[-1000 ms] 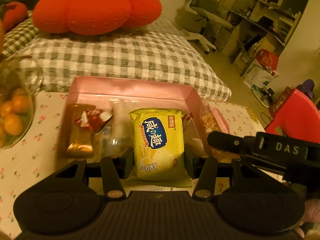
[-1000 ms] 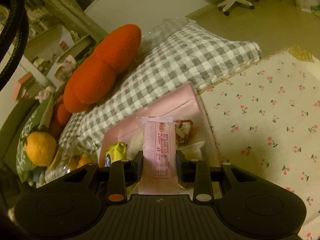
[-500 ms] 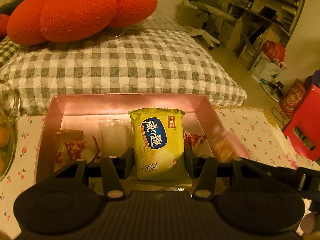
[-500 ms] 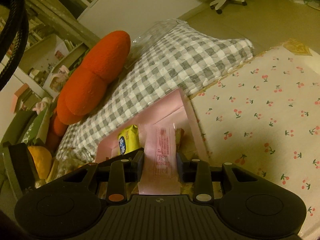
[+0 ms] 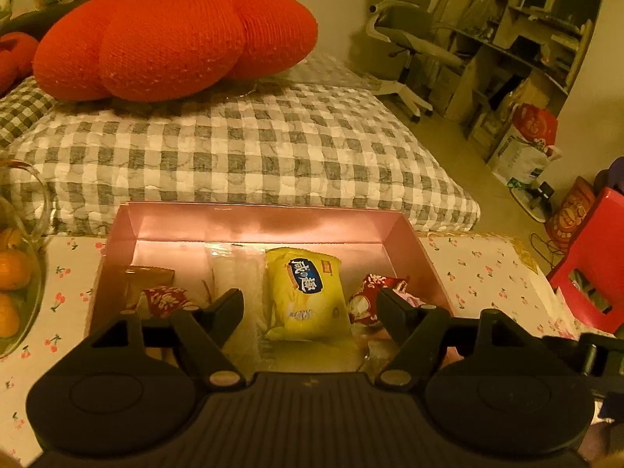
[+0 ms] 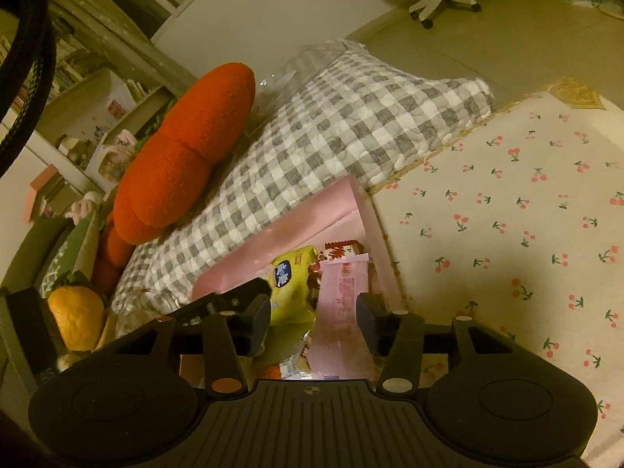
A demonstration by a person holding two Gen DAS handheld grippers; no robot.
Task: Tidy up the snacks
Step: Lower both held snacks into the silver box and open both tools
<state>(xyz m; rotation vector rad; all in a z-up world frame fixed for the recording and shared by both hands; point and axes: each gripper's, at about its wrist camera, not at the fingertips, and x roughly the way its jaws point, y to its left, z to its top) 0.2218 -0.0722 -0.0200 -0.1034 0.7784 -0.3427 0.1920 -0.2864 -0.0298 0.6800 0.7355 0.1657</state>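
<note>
A pink box (image 5: 257, 208) stands on the cherry-print cloth and holds several snack packets. In the left wrist view, a yellow packet (image 5: 306, 294) lies flat inside it. My left gripper (image 5: 310, 304) is over the box with its jaws opening, and neither finger touches the packet. In the right wrist view, a pale pink packet (image 6: 343, 304) stands on end in the box (image 6: 312, 218). It sits between the opening jaws of my right gripper (image 6: 312, 308), near the right finger and well apart from the left one. The yellow packet (image 6: 288, 280) lies just beyond.
A red-and-white wrapper (image 5: 370, 292), a clear packet (image 5: 238, 269) and a brown packet (image 5: 150, 277) also lie in the box. A glass bowl of oranges (image 5: 15, 273) stands at the left. Behind are a checked mattress (image 5: 234, 148) and a red cushion (image 5: 175, 39). A red stool (image 5: 592, 273) stands at the right.
Both pairs of jaws have spread. The left gripper has let go of the yellow packet, which now lies in the box. The right fingers have come off the pink packet.
</note>
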